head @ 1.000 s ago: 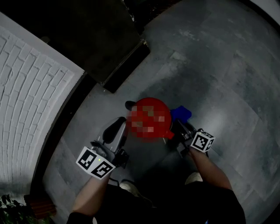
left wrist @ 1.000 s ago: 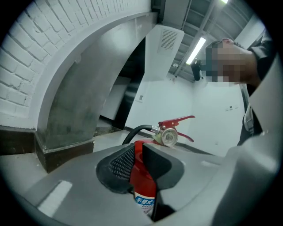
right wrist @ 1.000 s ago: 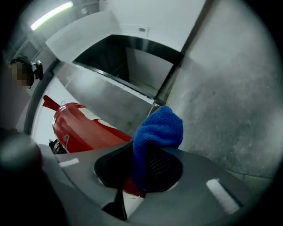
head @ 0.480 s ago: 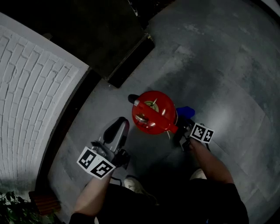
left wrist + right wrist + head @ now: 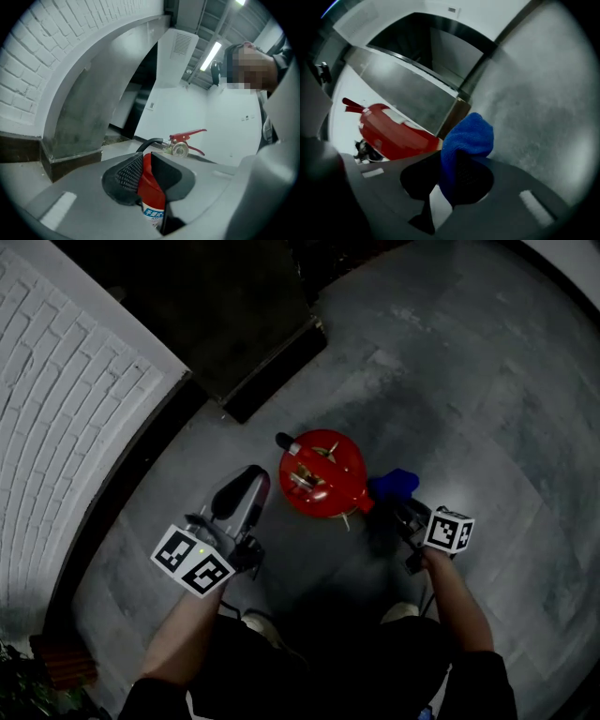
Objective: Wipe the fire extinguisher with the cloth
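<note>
on the grey floor (image 5: pixel 469 381), between the two grippers, the red fire extinguisher (image 5: pixel 322 486) stands upright with its handle and hose at the top. at its right side the right gripper (image 5: pixel 405 512) has its jaws pinched on a blue cloth (image 5: pixel 394 485), which bunches out past the tips, just beside the red body; if it touches, i cannot tell. at the other side the left gripper (image 5: pixel 246 486) points at the cylinder, jaws a narrow gap apart and holding nothing.

The fire extinguisher (image 5: pixel 322 486) is seen from steeply above in the head view, and closely from either side in both gripper views.
</note>
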`<state>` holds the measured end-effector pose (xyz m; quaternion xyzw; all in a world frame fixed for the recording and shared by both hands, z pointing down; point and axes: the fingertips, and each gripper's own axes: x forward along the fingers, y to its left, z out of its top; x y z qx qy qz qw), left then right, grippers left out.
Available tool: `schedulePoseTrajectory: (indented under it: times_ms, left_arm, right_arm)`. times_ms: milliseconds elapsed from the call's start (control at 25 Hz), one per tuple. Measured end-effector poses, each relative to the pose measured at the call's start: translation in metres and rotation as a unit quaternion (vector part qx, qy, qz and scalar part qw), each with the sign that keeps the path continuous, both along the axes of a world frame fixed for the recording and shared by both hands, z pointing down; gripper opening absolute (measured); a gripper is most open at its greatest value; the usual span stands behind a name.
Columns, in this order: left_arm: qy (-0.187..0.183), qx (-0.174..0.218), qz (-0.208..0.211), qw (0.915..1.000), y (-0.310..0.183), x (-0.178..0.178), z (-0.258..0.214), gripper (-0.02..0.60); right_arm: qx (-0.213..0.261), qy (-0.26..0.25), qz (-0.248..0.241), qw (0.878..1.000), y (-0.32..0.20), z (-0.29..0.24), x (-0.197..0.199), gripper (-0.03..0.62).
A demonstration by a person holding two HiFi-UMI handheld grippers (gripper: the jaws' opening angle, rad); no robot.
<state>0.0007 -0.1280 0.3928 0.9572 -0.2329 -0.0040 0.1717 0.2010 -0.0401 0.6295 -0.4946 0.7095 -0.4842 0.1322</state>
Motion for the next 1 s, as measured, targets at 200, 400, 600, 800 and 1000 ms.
schedulePoseTrajectory:
  times_ms: [200, 400, 600, 800, 1000]
  left_arm:
    - [0.030, -0.004, -0.006, 0.9995, -0.011, 0.005, -0.009, 0.052]
    - [0.087, -0.022, -0.011, 0.9959, -0.020, 0.013, -0.026, 0.052]
    - [0.035, 0.010, 0.027, 0.9990, -0.010, 0.015, -0.017, 0.052]
    - [0.037, 0.005, 0.032, 0.9988, -0.008, 0.009, -0.018, 0.052]
    - [0.042, -0.003, 0.027, 0.9987, -0.010, 0.007, -0.017, 0.052]
  right_arm:
    - [0.198, 0.055, -0.092, 0.974, 0.019, -0.161, -0.004, 0.058]
    - [0.317, 0.049, -0.120, 0.940, 0.026, -0.259, -0.034, 0.058]
    - [0.330, 0.052, -0.134, 0.933, 0.023, -0.254, -0.063, 0.058]
    - [0.331, 0.063, -0.159, 0.928, 0.028, -0.224, -0.081, 0.058]
    - [0.327, 0.053, -0.169, 0.928, 0.031, -0.196, -0.088, 0.060]
